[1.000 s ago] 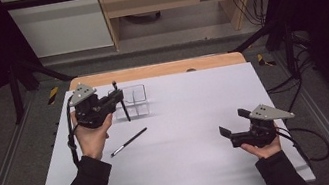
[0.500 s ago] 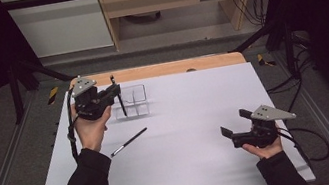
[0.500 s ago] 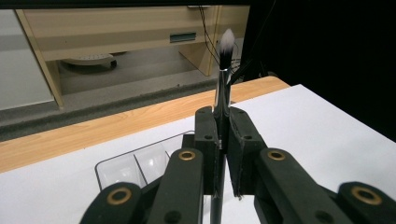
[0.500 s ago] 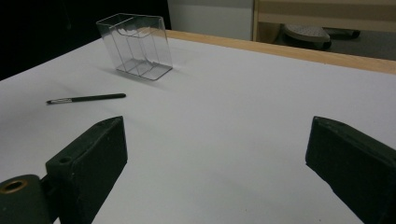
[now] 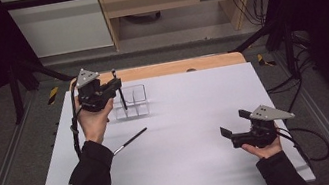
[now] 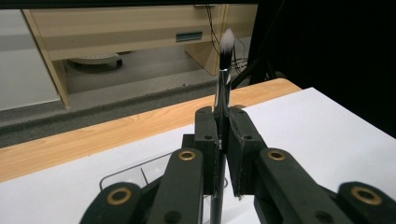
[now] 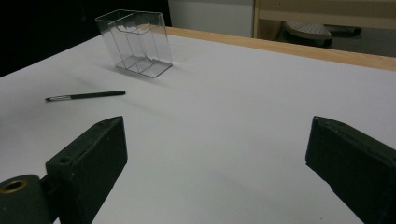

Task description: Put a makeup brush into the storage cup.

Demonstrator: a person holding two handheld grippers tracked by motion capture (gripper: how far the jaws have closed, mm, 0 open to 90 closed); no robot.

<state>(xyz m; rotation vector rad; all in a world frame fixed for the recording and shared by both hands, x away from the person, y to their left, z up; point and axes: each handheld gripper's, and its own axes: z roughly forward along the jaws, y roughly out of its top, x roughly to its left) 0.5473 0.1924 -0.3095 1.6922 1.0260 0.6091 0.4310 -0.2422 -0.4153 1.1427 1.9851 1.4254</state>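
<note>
While both hands work over the white sheet, things stand so:
Table [image 5: 205, 166]: white top, wooden strip along its far edge.
Clear organizer [image 5: 131, 101]: upright near the far-left corner, several open compartments; seen also in the right gripper view [image 7: 136, 42].
Left gripper [image 5: 117, 86]: raised at the organizer's left side, jaws clenched on the makeup brush [image 6: 222, 79].
Right gripper [image 5: 232, 129]: low near the near-right corner, jaws released and wide, nothing between them.
Makeup brush: held upright, white bristles up, handle hanging down over the organizer.
Second brush [image 5: 130, 141]: thin, dark, lying flat on the table toward the left edge, nearer than the organizer, apart from both grippers.
</note>
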